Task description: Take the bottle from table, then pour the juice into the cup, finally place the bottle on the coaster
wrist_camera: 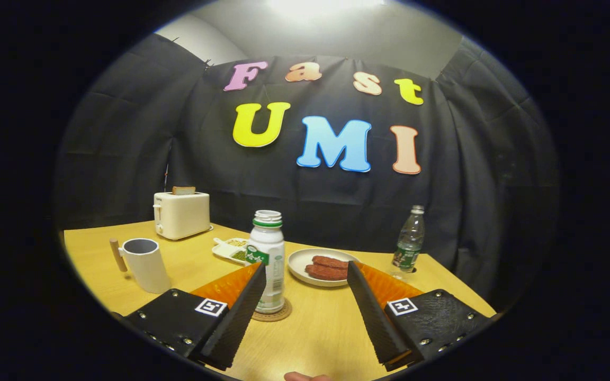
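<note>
A white bottle point(268, 259) with a green label and no cap stands upright on a round cork coaster point(273, 313). It sits just ahead of my left finger, beside the fingertip point(258, 275), which overlaps its lower left side. My gripper point(305, 275) is open, with a wide gap between the fingers and nothing held. The white cup point(145, 263) with a wooden handle stands on the table to the left, beyond the left finger.
A white plate with sausages point(322, 267) lies beyond the fingers, right of the bottle. A clear water bottle point(409, 242) stands far right near the table edge. A white toaster point(181, 214) and a small dish of beans point(231, 248) sit at the back left.
</note>
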`<state>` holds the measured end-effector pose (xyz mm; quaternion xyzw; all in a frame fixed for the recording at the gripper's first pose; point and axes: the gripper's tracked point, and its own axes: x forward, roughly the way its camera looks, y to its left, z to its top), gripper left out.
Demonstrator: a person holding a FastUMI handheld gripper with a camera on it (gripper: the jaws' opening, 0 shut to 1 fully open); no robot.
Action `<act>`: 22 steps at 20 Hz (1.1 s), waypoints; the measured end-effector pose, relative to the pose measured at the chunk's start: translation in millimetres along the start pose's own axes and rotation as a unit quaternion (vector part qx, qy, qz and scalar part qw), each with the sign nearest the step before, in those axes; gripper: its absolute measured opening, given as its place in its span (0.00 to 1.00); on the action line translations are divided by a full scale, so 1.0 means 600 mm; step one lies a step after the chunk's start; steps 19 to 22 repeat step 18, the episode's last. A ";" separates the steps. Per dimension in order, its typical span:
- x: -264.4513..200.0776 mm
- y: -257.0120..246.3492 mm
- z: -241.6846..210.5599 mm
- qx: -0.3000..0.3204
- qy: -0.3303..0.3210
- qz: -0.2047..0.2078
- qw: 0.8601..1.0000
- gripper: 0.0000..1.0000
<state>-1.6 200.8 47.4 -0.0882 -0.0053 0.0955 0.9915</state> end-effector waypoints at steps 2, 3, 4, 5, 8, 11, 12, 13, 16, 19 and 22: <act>-0.016 -0.041 0.018 0.007 -0.001 -0.019 1.000 0.95; -0.026 -0.058 0.035 0.016 -0.003 -0.025 1.000 0.95; -0.037 -0.073 0.058 0.023 -0.007 -0.028 0.999 0.95; -0.046 -0.082 0.086 0.027 -0.014 -0.031 0.999 0.95; -0.086 -0.098 0.180 0.035 -0.037 -0.027 0.998 0.94; -0.125 -0.118 0.233 0.027 -0.050 -0.031 0.998 0.94; -0.133 -0.124 0.239 0.024 -0.055 -0.033 0.998 0.94; -0.138 -0.132 0.233 0.021 -0.055 -0.036 0.998 0.94; -0.140 -0.161 0.156 0.025 -0.023 -0.043 0.998 0.94; -0.135 -0.171 0.101 0.030 -0.006 -0.040 0.999 0.94; -0.135 -0.171 0.101 0.030 -0.006 -0.040 0.999 0.94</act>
